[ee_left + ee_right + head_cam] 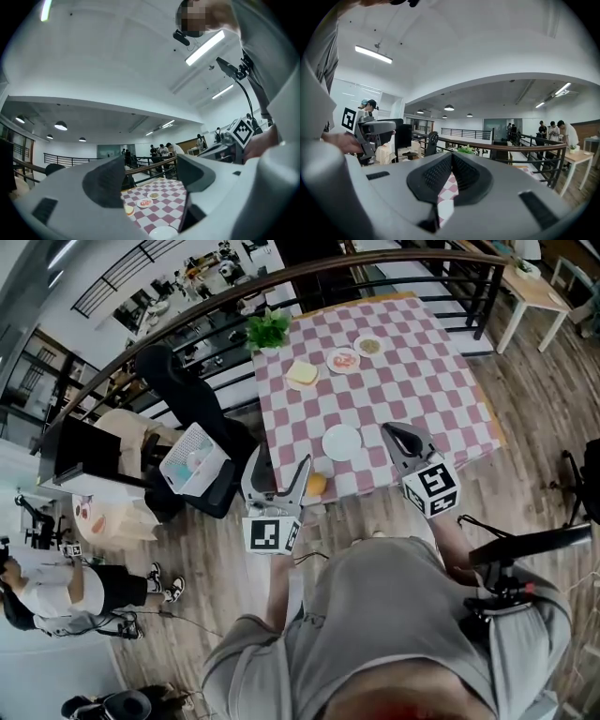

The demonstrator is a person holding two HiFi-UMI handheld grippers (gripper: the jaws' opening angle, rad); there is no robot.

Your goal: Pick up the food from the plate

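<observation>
Left tool (278, 470) released, right tool (394, 432) clenched, both empty, raised over near table (422, 381) edge. Food (344, 360) on plate (331, 363), well ahead of both. Likely approach step: calls for reaching forward, jaws apart, down around food.

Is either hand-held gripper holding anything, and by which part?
Nothing is held: the left hand-held gripper is open and empty, the right hand-held gripper shut on nothing.
</observation>
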